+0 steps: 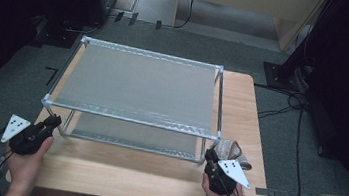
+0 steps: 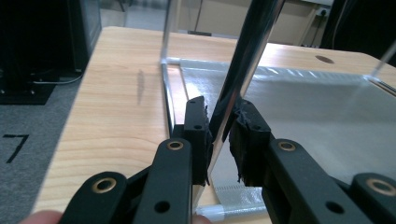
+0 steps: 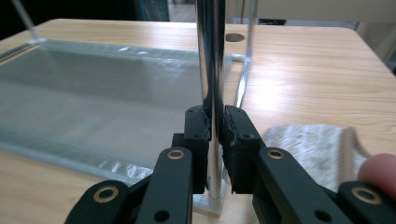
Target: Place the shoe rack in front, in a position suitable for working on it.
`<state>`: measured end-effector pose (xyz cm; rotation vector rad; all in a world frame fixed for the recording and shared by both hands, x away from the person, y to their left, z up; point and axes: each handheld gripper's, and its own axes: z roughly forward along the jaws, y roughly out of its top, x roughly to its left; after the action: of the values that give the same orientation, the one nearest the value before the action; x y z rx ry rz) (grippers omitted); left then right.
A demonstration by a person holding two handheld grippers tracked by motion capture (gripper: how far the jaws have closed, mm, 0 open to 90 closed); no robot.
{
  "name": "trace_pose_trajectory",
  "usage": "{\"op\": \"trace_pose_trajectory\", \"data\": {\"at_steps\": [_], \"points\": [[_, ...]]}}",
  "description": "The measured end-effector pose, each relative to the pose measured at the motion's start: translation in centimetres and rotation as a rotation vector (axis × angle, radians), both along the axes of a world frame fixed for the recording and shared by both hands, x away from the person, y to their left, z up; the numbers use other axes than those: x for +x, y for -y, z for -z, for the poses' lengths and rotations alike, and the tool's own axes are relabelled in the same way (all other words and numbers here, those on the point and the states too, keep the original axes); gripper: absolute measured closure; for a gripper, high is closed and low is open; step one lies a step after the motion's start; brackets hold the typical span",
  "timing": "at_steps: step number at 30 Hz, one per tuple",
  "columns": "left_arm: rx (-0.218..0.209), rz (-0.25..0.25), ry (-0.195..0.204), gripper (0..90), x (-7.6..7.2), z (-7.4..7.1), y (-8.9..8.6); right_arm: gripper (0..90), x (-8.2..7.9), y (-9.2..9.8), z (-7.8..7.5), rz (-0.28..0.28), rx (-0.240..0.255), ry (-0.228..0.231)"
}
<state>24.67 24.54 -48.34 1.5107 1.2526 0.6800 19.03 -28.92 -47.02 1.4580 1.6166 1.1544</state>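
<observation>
A two-tier metal rack (image 1: 134, 80) with grey shelves stands on the wooden table (image 1: 153, 176). My left gripper (image 1: 52, 122) is at the rack's front left leg (image 1: 49, 109). In the left gripper view the jaws (image 2: 223, 126) are shut on that shiny leg (image 2: 247, 51), which leans to the right. My right gripper (image 1: 210, 158) is at the front right leg (image 1: 215, 142). Its jaws (image 3: 215, 123) are shut on the upright chrome leg (image 3: 211, 56) just above its foot. The lower shelf (image 3: 93, 93) lies behind the leg.
A grey-white cloth (image 1: 231, 149) lies crumpled on the table just right of the right gripper, and it shows as the cloth (image 3: 313, 149) beside a fingertip. Bare wood runs along the table's front edge. Cables and dark stands sit on the floor around.
</observation>
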Motion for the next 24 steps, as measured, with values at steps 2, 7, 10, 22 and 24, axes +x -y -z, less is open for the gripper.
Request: {"op": "trace_pose_trajectory", "data": {"at_steps": [2,7,10,22,24], "points": [[0.002,0.006,0.003,77.7,-0.5,0.1,0.5,80.8,0.4,0.3,-0.1,0.006,0.003,-0.008],[0.018,0.028,0.012,77.8,-2.1,0.3,1.5,79.8,3.3,1.7,-0.4,0.035,0.058,-0.037],[0.01,0.057,0.027,78.3,-3.2,0.5,1.7,79.9,5.6,1.9,-0.7,0.059,0.058,-0.057],[-0.01,0.192,0.019,77.4,-5.9,0.5,2.2,59.9,7.6,3.8,-1.8,0.01,0.138,-0.088],[-0.011,0.197,0.02,77.4,-5.8,0.5,2.3,53.8,7.2,3.9,-2.2,0.012,0.139,-0.084]]}}
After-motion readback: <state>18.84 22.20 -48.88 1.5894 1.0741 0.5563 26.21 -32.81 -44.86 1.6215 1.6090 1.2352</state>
